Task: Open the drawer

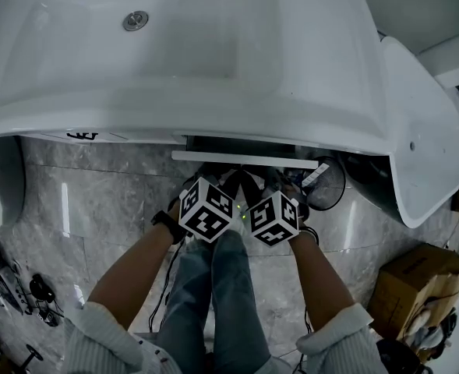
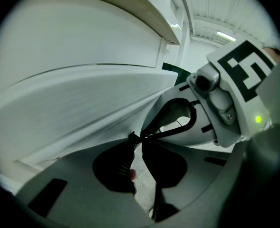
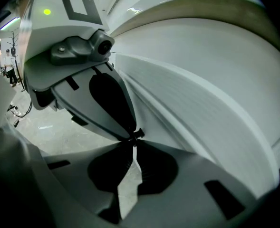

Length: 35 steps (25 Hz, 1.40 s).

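The drawer [image 1: 245,159] is under the white sink counter, its white front standing a little way out with a dark gap behind it. Both grippers are held close together just below that front. My left gripper [image 1: 217,187] sits under its marker cube, its tips hidden in the head view. In the left gripper view it [image 2: 137,137] is shut with nothing between its jaws, beside the white drawer front [image 2: 73,113]. My right gripper [image 1: 272,189] is likewise shut and empty [image 3: 132,139], next to the drawer front [image 3: 201,108]. Each gripper view shows the other gripper close by.
A white sink basin [image 1: 73,76] with a drain [image 1: 135,20] overhangs the drawer. A white fixture [image 1: 420,139] stands at the right and a cardboard box [image 1: 420,275] at lower right. Cables and tools [image 1: 7,283] lie on the marble floor at the left. The person's legs are below the grippers.
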Each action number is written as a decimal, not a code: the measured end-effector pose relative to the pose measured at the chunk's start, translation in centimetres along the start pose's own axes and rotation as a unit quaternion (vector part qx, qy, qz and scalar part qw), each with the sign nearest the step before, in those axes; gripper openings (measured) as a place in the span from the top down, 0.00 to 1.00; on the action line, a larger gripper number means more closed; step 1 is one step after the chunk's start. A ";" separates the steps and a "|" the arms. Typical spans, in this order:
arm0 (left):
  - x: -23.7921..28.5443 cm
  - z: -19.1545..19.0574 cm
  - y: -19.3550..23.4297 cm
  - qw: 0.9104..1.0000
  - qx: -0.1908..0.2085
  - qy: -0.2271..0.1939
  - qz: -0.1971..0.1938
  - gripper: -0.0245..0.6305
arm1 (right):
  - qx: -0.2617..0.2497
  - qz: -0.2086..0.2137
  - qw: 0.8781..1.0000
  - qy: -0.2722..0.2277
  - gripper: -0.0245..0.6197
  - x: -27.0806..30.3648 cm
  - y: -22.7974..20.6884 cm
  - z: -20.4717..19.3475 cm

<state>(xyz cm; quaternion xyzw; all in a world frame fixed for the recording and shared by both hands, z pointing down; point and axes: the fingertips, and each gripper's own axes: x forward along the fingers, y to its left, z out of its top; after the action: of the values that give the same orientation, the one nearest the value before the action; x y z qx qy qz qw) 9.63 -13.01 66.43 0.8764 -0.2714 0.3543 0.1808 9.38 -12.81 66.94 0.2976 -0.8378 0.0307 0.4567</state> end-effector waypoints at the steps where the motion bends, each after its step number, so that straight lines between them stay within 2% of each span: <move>1: -0.1 -0.1 -0.1 1.000 0.000 0.000 0.000 0.89 | 0.001 0.000 1.000 0.000 0.92 -0.1 0.2 -0.1; 35: -2.3 -3.9 -4.4 1.000 -0.017 0.018 -0.010 0.89 | 0.054 -0.002 0.998 0.016 0.92 -2.3 5.5 -1.8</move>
<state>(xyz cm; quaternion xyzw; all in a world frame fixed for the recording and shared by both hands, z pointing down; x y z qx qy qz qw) 8.87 -6.78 66.85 0.8697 -0.2649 0.3633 0.2038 8.77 -6.57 67.40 0.3227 -0.8272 0.0795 0.4530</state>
